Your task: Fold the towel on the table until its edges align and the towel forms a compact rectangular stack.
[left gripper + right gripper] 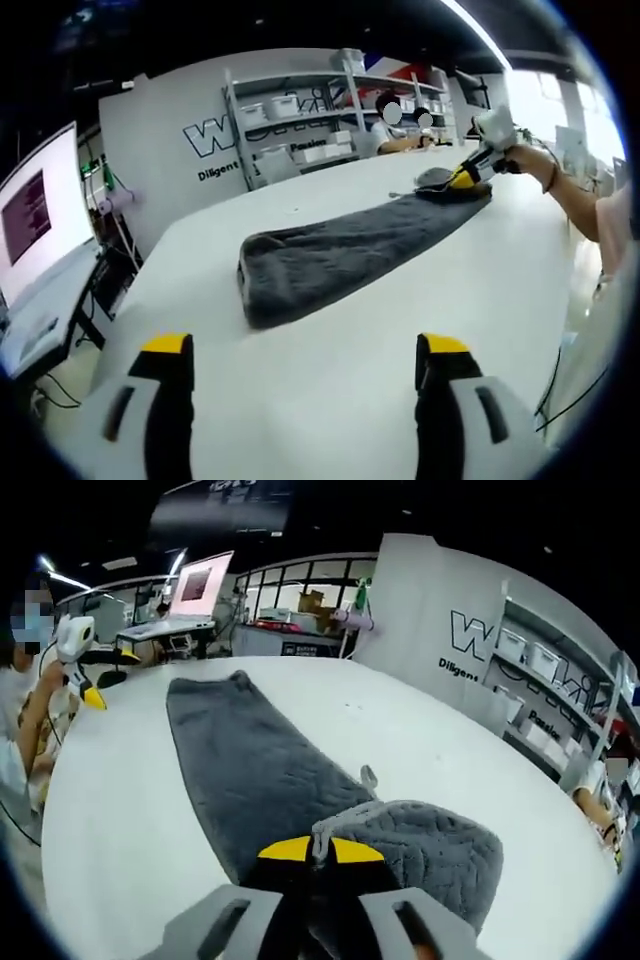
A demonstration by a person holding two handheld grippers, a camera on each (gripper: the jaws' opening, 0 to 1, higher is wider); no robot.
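Note:
A dark grey towel [340, 250] lies as a long folded strip across the white table [500, 290]. My left gripper [304, 348] stands open just short of the towel's near end, nothing between its yellow-tipped fingers. At the far end, my right gripper [468, 178], held in a hand, is shut on the towel's edge. In the right gripper view the right gripper [320, 852] pinches a lifted, folded-back end of the towel [250, 770]. Beyond the towel's other end, the left gripper [100, 685] hovers at the table's edge.
A monitor [40, 215] and a desk stand off the table's left side. Shelves with boxes [300, 110] line the back wall, and people [395, 125] sit at the table's far end. A laptop [195, 590] stands on a desk beyond the table.

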